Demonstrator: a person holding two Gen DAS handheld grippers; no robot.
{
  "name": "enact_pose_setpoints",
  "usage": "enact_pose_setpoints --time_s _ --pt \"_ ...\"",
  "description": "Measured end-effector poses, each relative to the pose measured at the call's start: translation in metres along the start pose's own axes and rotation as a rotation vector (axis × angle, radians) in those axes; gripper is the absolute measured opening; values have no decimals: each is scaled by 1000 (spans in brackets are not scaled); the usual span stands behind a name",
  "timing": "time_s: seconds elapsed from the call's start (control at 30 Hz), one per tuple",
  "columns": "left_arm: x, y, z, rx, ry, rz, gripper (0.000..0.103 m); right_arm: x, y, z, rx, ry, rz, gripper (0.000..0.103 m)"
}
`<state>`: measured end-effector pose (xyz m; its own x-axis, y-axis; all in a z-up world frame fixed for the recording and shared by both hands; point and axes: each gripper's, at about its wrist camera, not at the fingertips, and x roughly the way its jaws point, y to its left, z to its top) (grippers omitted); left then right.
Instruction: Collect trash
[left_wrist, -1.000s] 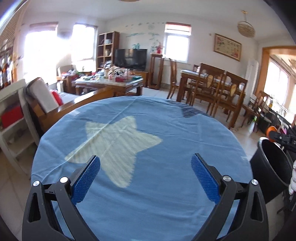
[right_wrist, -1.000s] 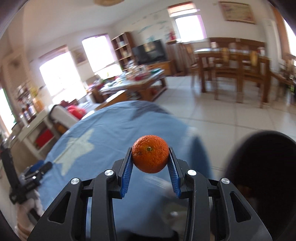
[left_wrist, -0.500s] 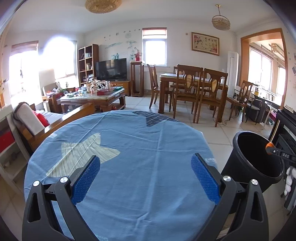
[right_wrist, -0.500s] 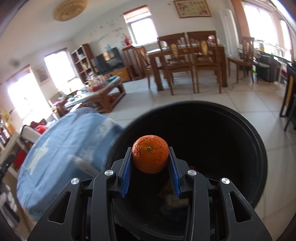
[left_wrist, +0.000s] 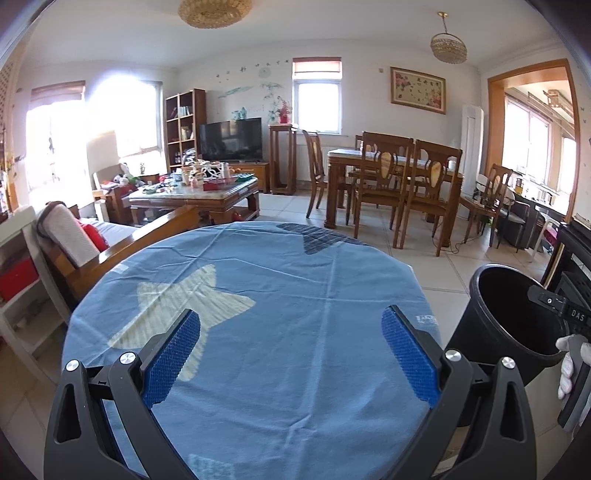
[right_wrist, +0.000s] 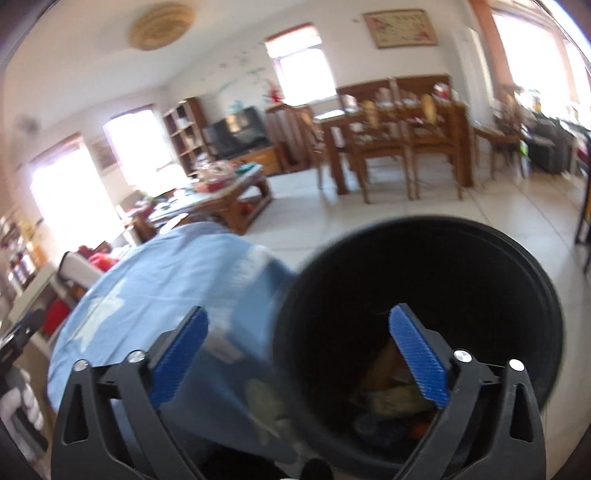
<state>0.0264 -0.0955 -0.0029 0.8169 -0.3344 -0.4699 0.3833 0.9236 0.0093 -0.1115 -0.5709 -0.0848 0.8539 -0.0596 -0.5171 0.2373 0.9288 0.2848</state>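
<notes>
A black trash bin (right_wrist: 424, 280) stands on the floor by the round table, with mixed trash (right_wrist: 391, 398) lying at its bottom. My right gripper (right_wrist: 295, 336) hangs over the bin's near rim, its jaws opening wide with nothing between them. The orange it carried is not in view. My left gripper (left_wrist: 291, 339) stands open and empty over the blue star-patterned tablecloth (left_wrist: 280, 295). In the left wrist view the bin (left_wrist: 513, 325) sits at the right, with the right gripper's finger (left_wrist: 554, 301) and a white-gloved hand (left_wrist: 569, 365) above and beside it.
A wooden dining table and chairs (left_wrist: 399, 177) stand beyond on the tiled floor. A cluttered coffee table (left_wrist: 199, 192) and a sofa with a red cushion (left_wrist: 88, 236) lie to the left. A white shelf (left_wrist: 18, 280) stands at the far left.
My right gripper carried the orange from above the table to over the bin, then opened; the orange is gone from its jaws. The left gripper's view drifted back, still open.
</notes>
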Motion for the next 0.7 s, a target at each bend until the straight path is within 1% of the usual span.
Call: enact_pose_setpoints --time_s 0.13,0.23,0.27,0.37,0.47,0.57,0.7 --pt "-7 18 -1 -20 -3 30 98 16 57 11 -69 6 70 98" --pt "-12 34 -1 -40 -12 71 98 26 110 20 -138 -28 116 98" --pt "-15 40 -1 -49 -18 91 98 28 125 22 -161 -38 119 98" --pt "-22 58 -1 -79 -31 192 98 38 171 27 -236 -40 113 98" --pt "-27 73 1 -84 -36 297 98 48 213 37 -276 -47 145 98" --pt "-35 90 0 -105 -49 315 98 51 241 43 -287 -68 193 98" --pt "-43 111 0 -159 -47 309 98 56 279 51 -298 -84 247 98"
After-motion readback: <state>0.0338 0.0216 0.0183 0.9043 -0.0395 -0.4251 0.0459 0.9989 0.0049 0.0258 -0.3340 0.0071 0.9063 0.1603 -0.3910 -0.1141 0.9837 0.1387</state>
